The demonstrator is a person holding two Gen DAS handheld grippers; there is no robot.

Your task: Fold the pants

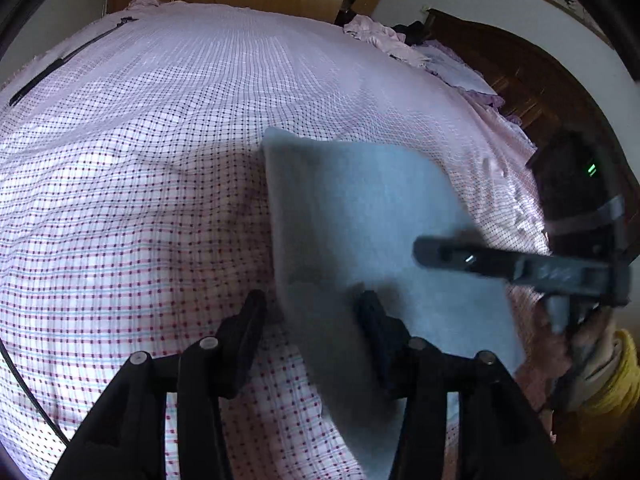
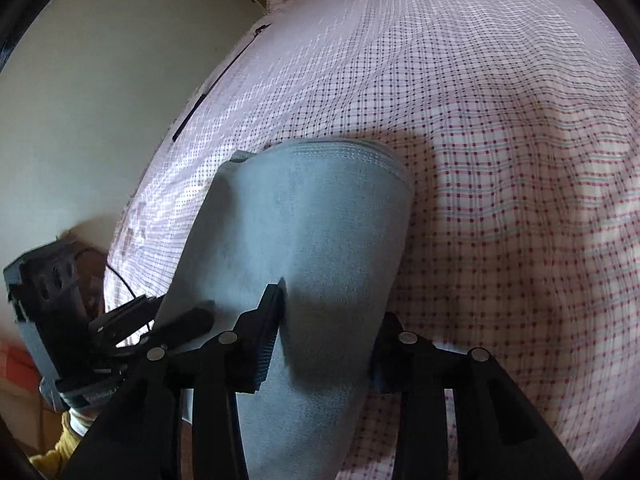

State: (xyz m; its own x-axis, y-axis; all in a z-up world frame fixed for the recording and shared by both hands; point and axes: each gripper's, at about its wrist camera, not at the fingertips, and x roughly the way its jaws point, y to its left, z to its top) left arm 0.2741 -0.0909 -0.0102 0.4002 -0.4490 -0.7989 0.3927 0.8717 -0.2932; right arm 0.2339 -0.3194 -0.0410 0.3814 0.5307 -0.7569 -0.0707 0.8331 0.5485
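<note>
The folded grey pants (image 1: 372,240) are laid on the checked bed cover (image 1: 140,200). The left gripper (image 1: 312,312) is held wide open, with the edge of the pants between its fingers but not clamped. The right gripper (image 2: 332,320) is also spread wide over the pants (image 2: 304,240); nothing is gripped.

A home bedroom: a bed (image 1: 160,160) under a checked pink cover, dark wooden headboard (image 1: 528,84), framed picture (image 1: 568,4)
</note>
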